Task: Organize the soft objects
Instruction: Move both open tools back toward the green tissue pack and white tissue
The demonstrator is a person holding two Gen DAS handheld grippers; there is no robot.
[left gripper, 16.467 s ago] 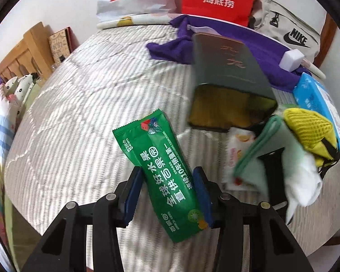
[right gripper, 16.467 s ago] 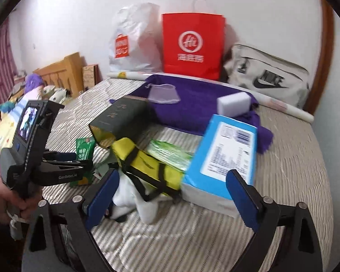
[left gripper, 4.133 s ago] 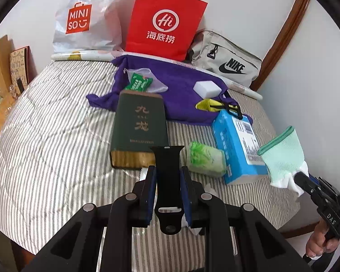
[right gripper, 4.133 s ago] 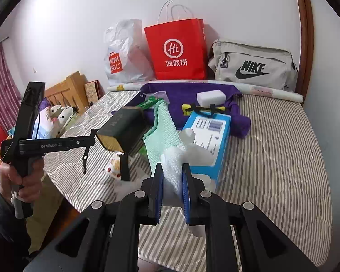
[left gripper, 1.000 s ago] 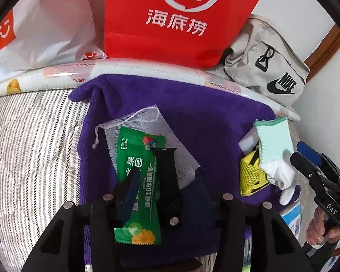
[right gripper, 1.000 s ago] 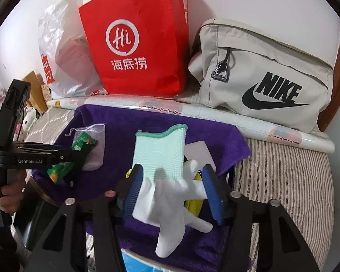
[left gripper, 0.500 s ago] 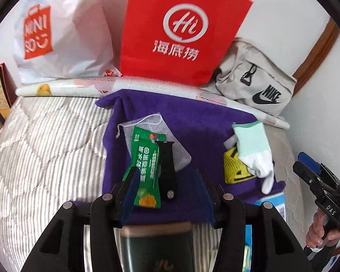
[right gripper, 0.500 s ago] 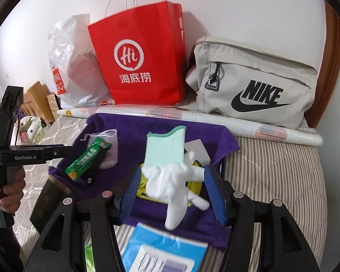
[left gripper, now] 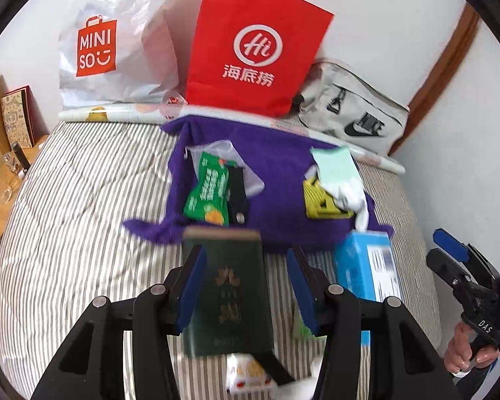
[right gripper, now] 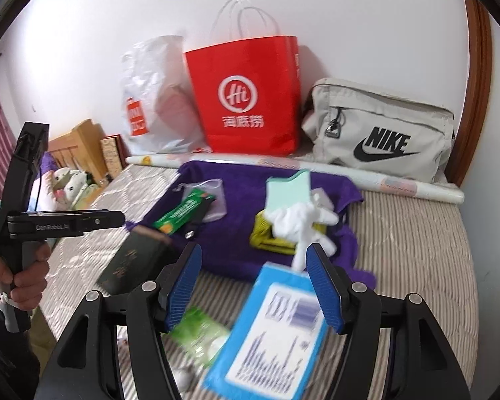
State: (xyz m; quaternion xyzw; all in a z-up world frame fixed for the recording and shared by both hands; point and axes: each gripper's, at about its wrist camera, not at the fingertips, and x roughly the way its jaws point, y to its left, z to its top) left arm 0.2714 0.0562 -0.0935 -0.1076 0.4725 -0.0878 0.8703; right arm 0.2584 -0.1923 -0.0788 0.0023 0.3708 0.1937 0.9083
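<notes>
Both grippers, left gripper and right gripper, empty, right's jaws opening; glove, green packet, strap on purple towel; blue box, wipes below towel left

My left hand-held gripper points downward, its blue pads apart with nothing pressed between them; my left hand wraps its grip from below, fingers curled; my right hand-held gripper likewise tilts down, its jaws opening and holding nothing; my right hand clasps its handle at the lower right edge of the left view.
</notes>
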